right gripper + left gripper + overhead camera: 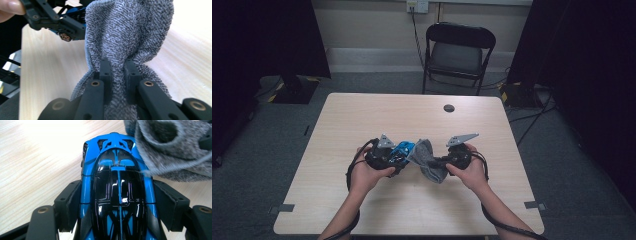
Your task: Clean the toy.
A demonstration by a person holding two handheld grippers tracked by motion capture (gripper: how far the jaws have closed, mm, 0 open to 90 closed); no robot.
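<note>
**Grey cloth meets blue toy car over a pale wooden table**

A dim room with dark curtains at both sides holds a light wood-grain table (362,120); beyond its far edge, at twelve o'clock, stands a black folding chair (459,52) against the wall, and a small dark round cap (449,108) sits in the tabletop near that edge.

Close to the table's middle, toward six o'clock, a person's two hands come in from the near edge, each with a gripper. The left gripper (399,156) is clamped on a blue and black toy car (117,185): in the left gripper view the two black pads press against the car's flanks, its nose pointing away to twelve o'clock over the wood.

The right gripper (437,162) is pinched tight on a grey knitted cloth (130,32); in the right gripper view the jaws stand nearly together with the fabric bunched between them and fanning out above. The cloth lies at the car's three o'clock in the high view and touches its front corner, draping over it at one o'clock in the left gripper view.
</note>
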